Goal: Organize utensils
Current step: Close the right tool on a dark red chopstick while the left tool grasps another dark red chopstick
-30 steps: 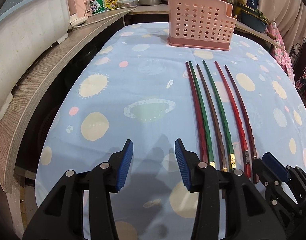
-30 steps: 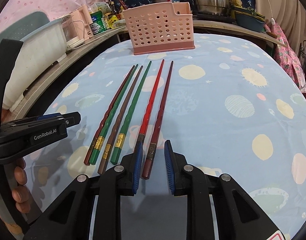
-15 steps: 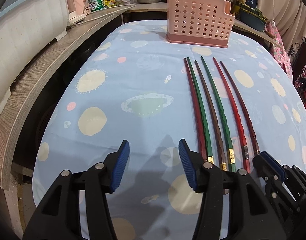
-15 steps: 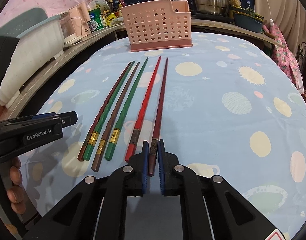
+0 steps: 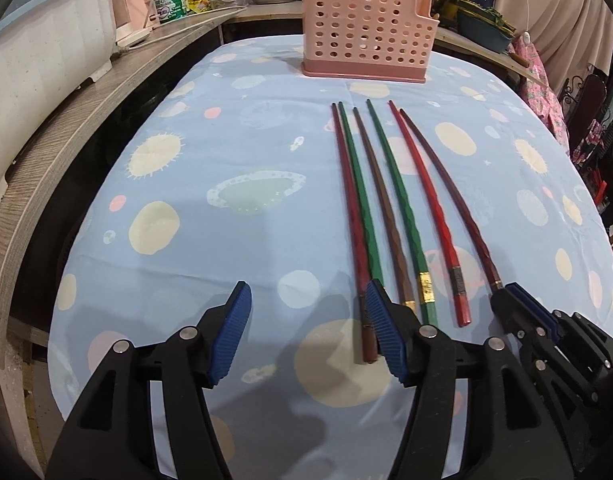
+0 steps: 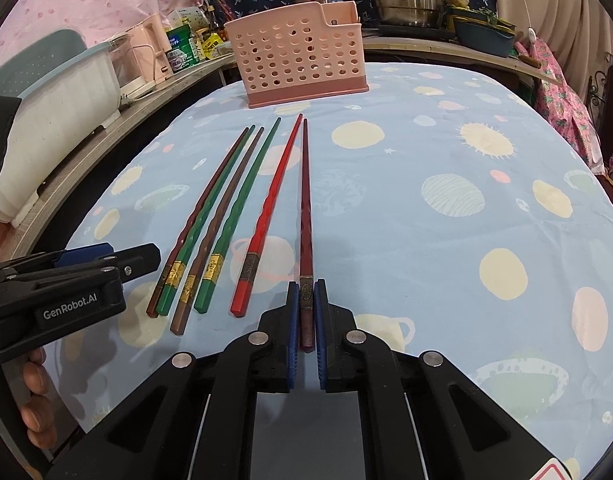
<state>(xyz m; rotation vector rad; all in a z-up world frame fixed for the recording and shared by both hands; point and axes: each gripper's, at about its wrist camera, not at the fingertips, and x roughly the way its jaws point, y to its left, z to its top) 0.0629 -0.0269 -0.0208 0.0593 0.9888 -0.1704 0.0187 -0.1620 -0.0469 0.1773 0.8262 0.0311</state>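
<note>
Six chopsticks lay side by side on the blue tablecloth (image 6: 446, 240), tips toward the pink perforated holder (image 6: 298, 56) at the far edge. The right gripper (image 6: 305, 312) was clamped on the handle end of the dark red chopstick (image 6: 305, 200), rightmost in the row. The left gripper (image 5: 306, 328) was opening with only cloth between its pads, at the row's near left. Open cloth lay right of the row; a wooden counter (image 5: 66, 120) bordered the left edge.
</note>
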